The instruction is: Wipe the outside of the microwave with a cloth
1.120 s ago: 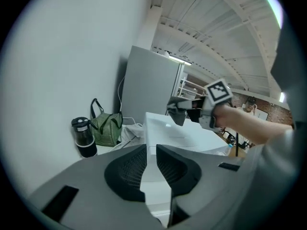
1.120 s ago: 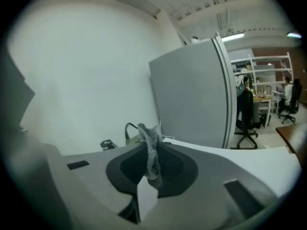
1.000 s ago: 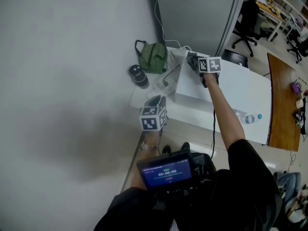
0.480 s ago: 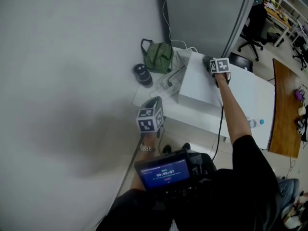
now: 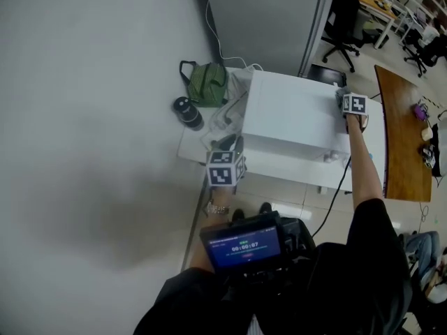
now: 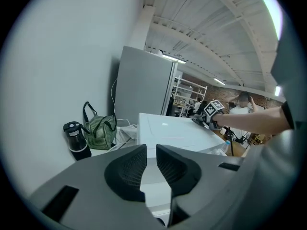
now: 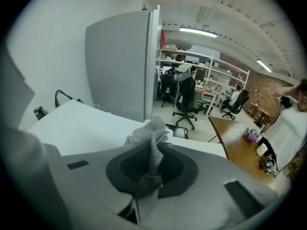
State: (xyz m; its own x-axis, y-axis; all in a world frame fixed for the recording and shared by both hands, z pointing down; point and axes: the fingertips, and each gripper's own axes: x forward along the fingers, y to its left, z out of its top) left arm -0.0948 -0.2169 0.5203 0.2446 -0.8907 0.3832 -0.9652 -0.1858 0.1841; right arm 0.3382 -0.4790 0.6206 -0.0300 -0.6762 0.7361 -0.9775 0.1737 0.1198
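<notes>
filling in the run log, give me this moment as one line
right claw: shut on cloth, at right edge of microwave | left claw: empty, jaws slightly apart, held clear of microwave

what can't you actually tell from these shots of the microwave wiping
- Whether the cloth touches the microwave: in the head view the marker cube of the right gripper covers it; in the right gripper view the gripper's body hides what lies below.
- The microwave's front and door: the head view looks down on its top.
- Text on the chest screen: too small.
- Items on the wooden table: too small.
</notes>
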